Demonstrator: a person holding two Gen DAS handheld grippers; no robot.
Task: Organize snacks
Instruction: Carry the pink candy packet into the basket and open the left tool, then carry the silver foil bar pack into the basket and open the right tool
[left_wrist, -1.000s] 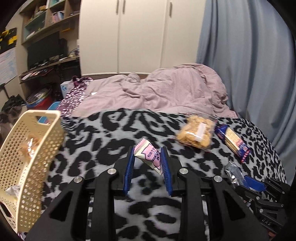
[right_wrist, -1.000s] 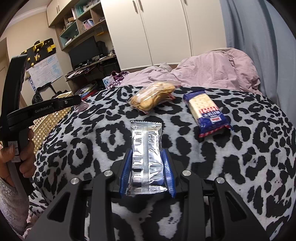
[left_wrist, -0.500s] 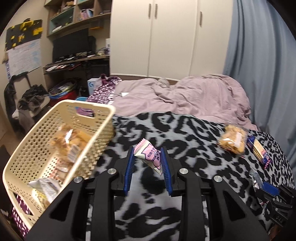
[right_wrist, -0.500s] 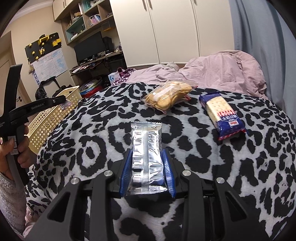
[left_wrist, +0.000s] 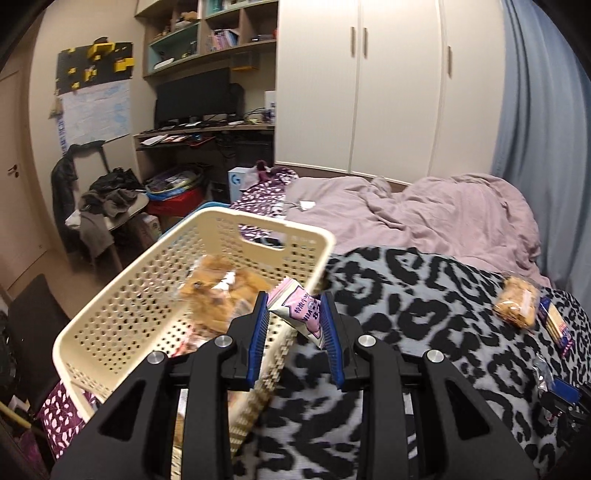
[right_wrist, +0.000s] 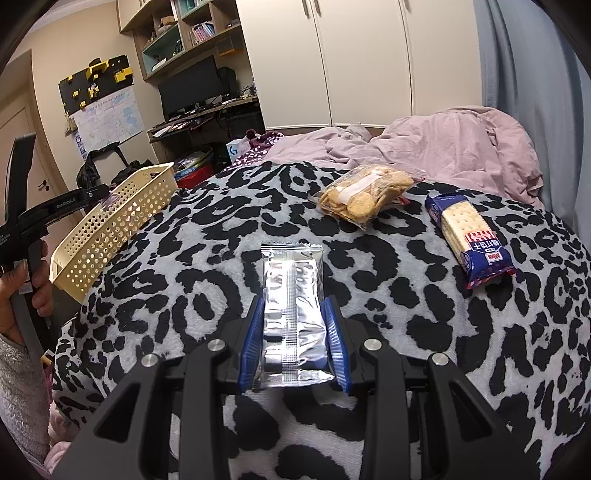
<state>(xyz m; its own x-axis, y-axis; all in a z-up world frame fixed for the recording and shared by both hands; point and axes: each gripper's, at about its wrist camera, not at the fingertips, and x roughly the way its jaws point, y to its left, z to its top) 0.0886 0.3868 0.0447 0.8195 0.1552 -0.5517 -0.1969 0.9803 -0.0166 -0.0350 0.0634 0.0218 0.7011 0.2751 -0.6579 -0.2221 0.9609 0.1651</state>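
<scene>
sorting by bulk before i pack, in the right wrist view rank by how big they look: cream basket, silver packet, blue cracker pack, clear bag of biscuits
1. cream basket
2. silver packet, though it sits nearest the camera, so this is unsure
3. clear bag of biscuits and blue cracker pack: they look alike, so no ranking

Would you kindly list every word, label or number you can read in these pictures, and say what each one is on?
"GenRobot.AI": on the arm of the left tool, small and only just readable.
Logitech "G" logo: on the white box beside the bed.
Pink snack packet in the left tool: printed characters, too blurred to read.
Blue cracker pack: characters and a brand mark, upside down, not readable.
Silver packet in the right tool: no print showing.
Wall chart: too small.
</scene>
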